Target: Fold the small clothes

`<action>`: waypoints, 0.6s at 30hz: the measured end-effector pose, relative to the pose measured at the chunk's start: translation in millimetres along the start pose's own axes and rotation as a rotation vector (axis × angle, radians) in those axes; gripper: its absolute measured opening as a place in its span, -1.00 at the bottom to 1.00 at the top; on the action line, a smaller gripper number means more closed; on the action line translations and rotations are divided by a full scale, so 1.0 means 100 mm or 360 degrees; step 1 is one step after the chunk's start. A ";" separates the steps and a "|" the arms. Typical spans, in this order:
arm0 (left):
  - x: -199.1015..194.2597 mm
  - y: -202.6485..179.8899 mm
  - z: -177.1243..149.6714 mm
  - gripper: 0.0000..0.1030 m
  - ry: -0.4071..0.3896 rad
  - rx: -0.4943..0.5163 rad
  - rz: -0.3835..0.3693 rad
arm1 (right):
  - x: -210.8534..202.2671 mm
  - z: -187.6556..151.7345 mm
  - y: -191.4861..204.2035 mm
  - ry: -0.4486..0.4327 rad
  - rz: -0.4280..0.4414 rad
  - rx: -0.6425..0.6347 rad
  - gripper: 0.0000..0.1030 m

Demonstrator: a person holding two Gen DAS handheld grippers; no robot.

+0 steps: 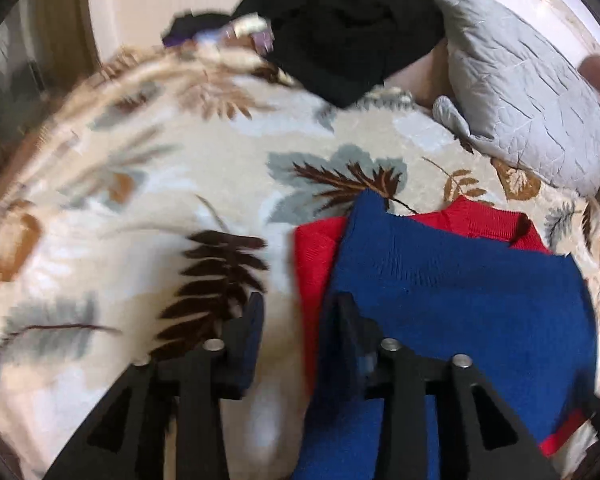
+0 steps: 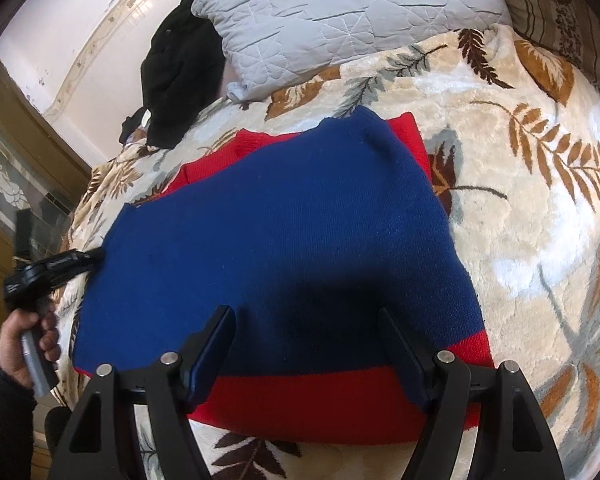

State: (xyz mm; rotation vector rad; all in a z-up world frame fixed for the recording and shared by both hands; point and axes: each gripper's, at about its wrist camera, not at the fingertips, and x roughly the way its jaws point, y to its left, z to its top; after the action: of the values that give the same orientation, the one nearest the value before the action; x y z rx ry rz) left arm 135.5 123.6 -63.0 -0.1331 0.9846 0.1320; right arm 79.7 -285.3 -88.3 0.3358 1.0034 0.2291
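A small blue and red knit sweater (image 2: 284, 220) lies flat on a leaf-patterned blanket (image 2: 520, 220), blue side up, with a red hem band near me and red edges showing at the far side. It also shows in the left wrist view (image 1: 460, 292). My right gripper (image 2: 308, 344) is open and empty, hovering over the sweater's near hem. My left gripper (image 1: 300, 320) is open at the sweater's left edge, one finger over the blue knit, one over the blanket. It shows in the right wrist view (image 2: 88, 258) touching the sweater's left edge.
A grey quilted pillow (image 2: 340, 12) lies at the head of the bed. A black garment (image 1: 340, 28) is heaped beside it, with small purple and white items next to it. A wooden door and a wall stand to the left.
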 end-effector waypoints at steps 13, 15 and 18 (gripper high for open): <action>-0.19 0.08 -0.95 -0.53 0.0131 -0.0007 -0.0201 | 0.00 -0.03 0.00 -0.0003 -0.0017 -0.0015 0.51; -0.31 0.06 -0.89 -0.62 0.0114 0.0022 -0.0181 | -0.01 -0.03 -0.01 -0.0004 -0.0008 -0.0008 0.51; -0.50 0.06 -0.86 -0.62 0.0055 0.0019 -0.0121 | -0.01 -0.04 -0.02 -0.0007 0.0001 0.0000 0.51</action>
State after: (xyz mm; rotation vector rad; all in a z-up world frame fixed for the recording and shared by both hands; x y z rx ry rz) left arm 36.7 112.5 -68.5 -0.1621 1.0131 0.0544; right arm 76.1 -287.0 -89.8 0.3365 0.9992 0.2286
